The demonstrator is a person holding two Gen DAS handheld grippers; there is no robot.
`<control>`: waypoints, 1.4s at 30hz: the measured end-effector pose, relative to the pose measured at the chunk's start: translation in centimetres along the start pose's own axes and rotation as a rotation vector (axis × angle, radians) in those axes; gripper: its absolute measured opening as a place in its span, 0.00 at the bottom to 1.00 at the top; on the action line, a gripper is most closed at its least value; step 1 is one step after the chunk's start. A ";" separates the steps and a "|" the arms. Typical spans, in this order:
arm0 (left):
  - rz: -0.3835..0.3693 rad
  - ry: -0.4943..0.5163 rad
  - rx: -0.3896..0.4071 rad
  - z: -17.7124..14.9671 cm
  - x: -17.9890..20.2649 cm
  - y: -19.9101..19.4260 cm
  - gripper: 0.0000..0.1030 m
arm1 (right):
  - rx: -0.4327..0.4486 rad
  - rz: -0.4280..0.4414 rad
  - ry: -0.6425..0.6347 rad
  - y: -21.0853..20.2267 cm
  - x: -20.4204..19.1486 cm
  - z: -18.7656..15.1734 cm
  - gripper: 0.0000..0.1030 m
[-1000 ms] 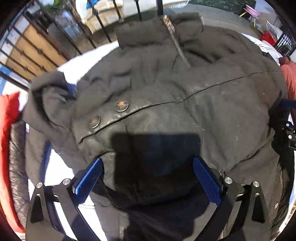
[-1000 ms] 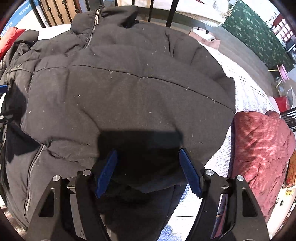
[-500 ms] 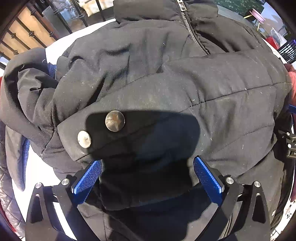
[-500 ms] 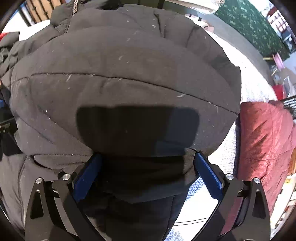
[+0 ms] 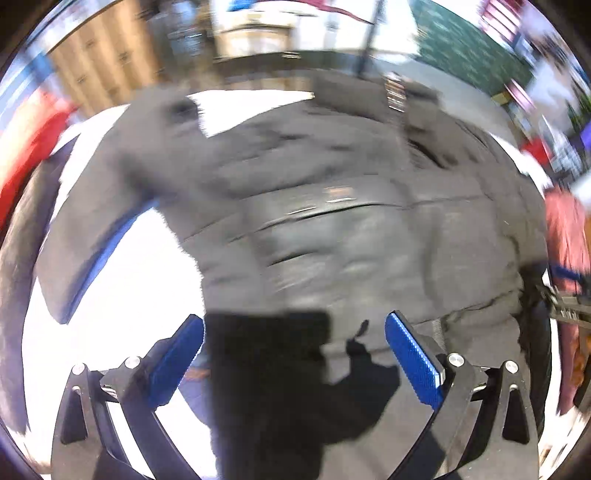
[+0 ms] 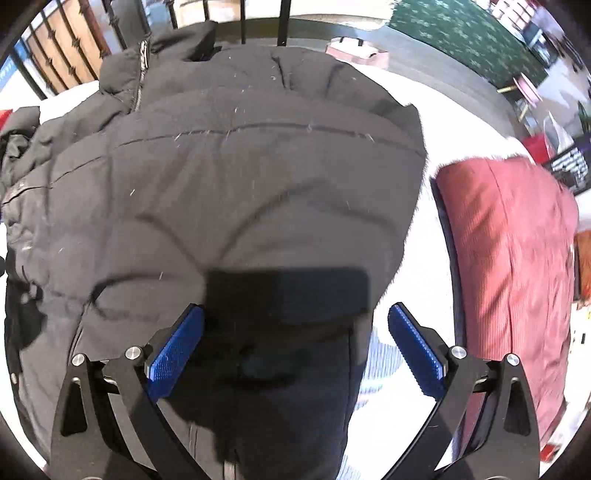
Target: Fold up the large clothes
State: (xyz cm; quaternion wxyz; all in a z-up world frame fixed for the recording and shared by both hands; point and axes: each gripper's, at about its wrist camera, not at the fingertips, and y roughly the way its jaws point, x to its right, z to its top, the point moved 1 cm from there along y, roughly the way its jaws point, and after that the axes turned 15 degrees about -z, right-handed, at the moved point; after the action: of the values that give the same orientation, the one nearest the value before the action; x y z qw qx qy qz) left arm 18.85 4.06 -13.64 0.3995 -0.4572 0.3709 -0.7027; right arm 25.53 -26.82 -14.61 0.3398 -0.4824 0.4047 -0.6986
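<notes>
Lying on the white bedding (image 6: 443, 122), the black puffer jacket (image 6: 229, 177) spreads beneath both grippers. The right gripper (image 6: 295, 347) hangs spread wide above its hem after opening further; the left gripper (image 5: 293, 354), equally spread, has drawn back from the jacket's snaps.

I am working in a home, in a bedroom by the look of it: a black metal bed rail (image 6: 280, 22) stands at the head of a white bedspread (image 6: 454, 122), a red pillow (image 6: 506, 258) lies on it, and a green patterned rug (image 6: 461, 37) covers the floor beyond.
</notes>
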 end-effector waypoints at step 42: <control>0.139 -0.463 0.400 -4.1 -27.8 -22.1 0.19 | 0.008 0.049 0.012 -7.3 -5.2 -6.7 0.95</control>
State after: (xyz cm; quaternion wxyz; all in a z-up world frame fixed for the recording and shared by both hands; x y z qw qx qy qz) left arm 17.37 38.69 -4.94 0.6026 -0.4908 0.1548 -0.6099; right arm 20.18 -17.49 -11.56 0.3563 -0.4669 0.4155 -0.6946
